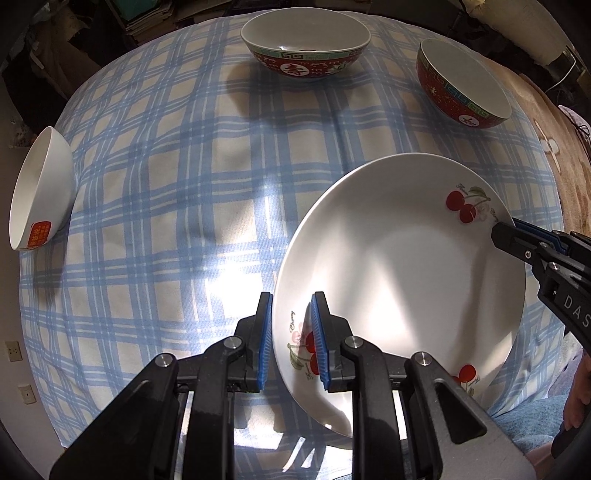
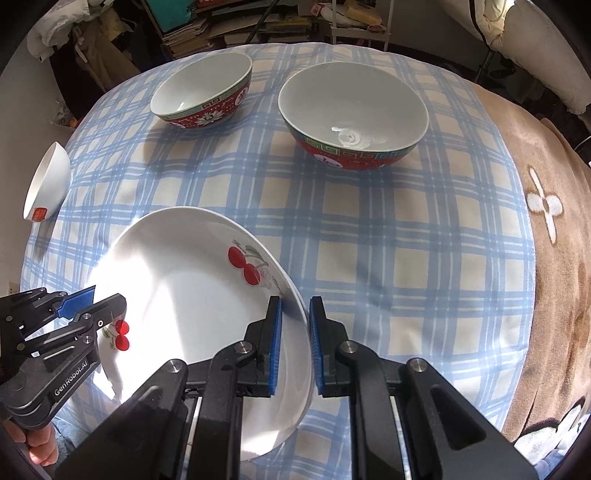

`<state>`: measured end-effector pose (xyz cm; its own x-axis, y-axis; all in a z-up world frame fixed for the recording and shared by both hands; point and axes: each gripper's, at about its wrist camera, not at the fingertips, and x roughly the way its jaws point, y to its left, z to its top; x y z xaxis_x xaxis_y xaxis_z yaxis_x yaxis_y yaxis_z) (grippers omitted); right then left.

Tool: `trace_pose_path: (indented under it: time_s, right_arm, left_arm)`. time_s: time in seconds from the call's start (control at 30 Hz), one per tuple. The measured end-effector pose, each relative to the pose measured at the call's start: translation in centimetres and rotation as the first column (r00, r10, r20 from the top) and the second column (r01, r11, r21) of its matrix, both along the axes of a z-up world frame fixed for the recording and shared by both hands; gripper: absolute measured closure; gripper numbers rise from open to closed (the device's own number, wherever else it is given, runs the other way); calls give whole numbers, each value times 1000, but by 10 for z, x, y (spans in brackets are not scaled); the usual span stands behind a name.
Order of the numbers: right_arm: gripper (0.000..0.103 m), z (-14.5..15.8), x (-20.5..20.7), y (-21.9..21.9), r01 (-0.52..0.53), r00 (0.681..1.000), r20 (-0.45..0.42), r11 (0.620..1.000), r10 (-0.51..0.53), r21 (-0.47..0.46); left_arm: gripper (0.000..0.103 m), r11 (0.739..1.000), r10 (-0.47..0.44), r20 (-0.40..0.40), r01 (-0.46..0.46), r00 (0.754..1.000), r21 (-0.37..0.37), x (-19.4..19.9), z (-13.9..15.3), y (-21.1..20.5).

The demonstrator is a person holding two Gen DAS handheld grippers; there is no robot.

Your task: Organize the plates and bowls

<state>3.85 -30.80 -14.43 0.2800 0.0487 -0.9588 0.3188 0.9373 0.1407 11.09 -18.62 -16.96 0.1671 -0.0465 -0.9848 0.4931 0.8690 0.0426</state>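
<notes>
A white plate with cherry prints [image 1: 399, 266] [image 2: 192, 295] is held tilted above the checked tablecloth by both grippers. My left gripper [image 1: 291, 336] [image 2: 107, 306] is shut on its left rim. My right gripper [image 2: 295, 339] [image 1: 506, 229] is shut on its right rim. Two red patterned bowls [image 1: 306, 40] [image 1: 461, 81] stand at the far side; in the right wrist view they are the left bowl [image 2: 203, 92] and the larger bowl [image 2: 354, 114]. A small white bowl with a red label [image 1: 38, 188] [image 2: 46, 184] sits at the left edge.
The blue checked tablecloth [image 1: 184, 206] [image 2: 388, 258] covers the surface. A brown blanket with a white flower [image 2: 554, 240] lies to the right. Shelves with books and papers [image 2: 229, 26] stand behind the table.
</notes>
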Motion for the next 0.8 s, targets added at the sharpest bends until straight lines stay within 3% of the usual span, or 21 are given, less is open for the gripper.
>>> trace_pose_path:
  time_s: [0.53,0.63,0.8]
  right_arm:
    - [87,9,-11,-5,15,999,38,1000,-15,16]
    - [85,13,-14,-7,22,998,57,1000,-24,21]
    - [70,24,-19,-8,35,994,98,999,-38,35]
  left_arm:
    - [80,1000,1,38,-1,999,2,-16,16,1]
    - [75,1000,6,60,-6,998,-1,-20,23,6]
    - [60,999,25,103,-23,994,-23,-26,39,19]
